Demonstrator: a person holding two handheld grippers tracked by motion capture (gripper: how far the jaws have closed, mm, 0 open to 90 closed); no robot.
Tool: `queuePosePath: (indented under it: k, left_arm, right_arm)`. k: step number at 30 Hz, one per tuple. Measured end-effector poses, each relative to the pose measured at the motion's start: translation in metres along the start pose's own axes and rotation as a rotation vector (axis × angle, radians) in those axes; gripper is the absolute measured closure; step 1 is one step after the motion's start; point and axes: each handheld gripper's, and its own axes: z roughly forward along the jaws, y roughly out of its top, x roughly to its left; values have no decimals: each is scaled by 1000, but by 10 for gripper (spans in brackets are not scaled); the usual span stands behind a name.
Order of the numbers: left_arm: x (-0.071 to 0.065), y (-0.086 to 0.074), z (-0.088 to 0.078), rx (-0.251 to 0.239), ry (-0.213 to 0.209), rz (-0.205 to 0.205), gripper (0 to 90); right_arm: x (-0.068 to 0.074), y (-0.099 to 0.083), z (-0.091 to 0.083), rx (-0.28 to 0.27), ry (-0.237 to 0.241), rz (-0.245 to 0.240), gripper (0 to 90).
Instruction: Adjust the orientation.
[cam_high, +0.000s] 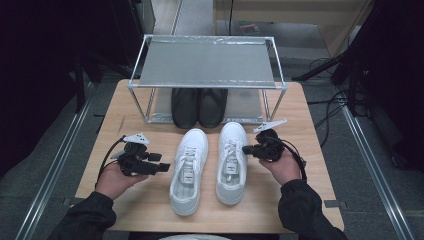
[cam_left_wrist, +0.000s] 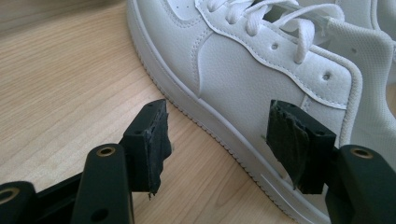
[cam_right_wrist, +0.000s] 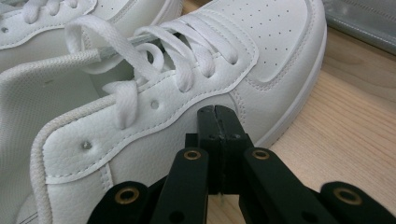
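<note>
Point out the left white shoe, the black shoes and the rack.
Left white shoe (cam_high: 189, 172), high view, laces.
Black shoes (cam_high: 199, 106), high view, where the pair meets.
Rack (cam_high: 207, 62), high view, top shelf.

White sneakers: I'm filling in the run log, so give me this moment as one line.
left hand-held gripper: open, beside left white sneaker | right hand-held gripper: shut, empty, at right white sneaker
</note>
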Motion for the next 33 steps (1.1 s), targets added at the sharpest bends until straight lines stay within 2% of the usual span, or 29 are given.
queuePosePath:
  k: [4,8,14,17,19,21,24,25,26,27,29,33]
  left_arm:
    - [-1,0,1,-5,-1,13,414]
    - [0,1,3,-3,-9,7,441]
    - [-1,2,5,18,-33,1,520]
    - [-1,1,7,31,-32,32,640]
    - [1,1,9,45,-48,18,704]
    - [2,0,10,48,-62,8,756]
    - [2,0,12,56,-75,3,791]
    - [1,-1,14,61,-78,-3,791]
    - [0,-1,16,70,-79,-8,794]
    - [0,-1,17,71,-84,-9,793]
    - [-2,-1,20,86,-82,5,790]
    - [-4,1,22,85,-80,10,785]
  right_arm:
    - [0,0,0,-2,-3,-2,900]
    - [3,0,1,-1,-11,-6,900]
    - [4,1,-5,-12,-26,28,900]
    - [14,5,-15,-72,-22,9,877]
    - [23,6,-20,-94,-38,-23,857]
    - [34,6,-26,-116,-32,-38,857]
    - [40,5,-29,-129,-39,-48,857]
    - [43,4,-31,-130,-40,-41,855]
    - [45,0,-34,-136,-26,-2,825]
    - [45,-2,-35,-141,-16,17,811]
    - [46,-7,-37,-158,-13,40,743]
    - [44,-11,-39,-184,28,96,603]
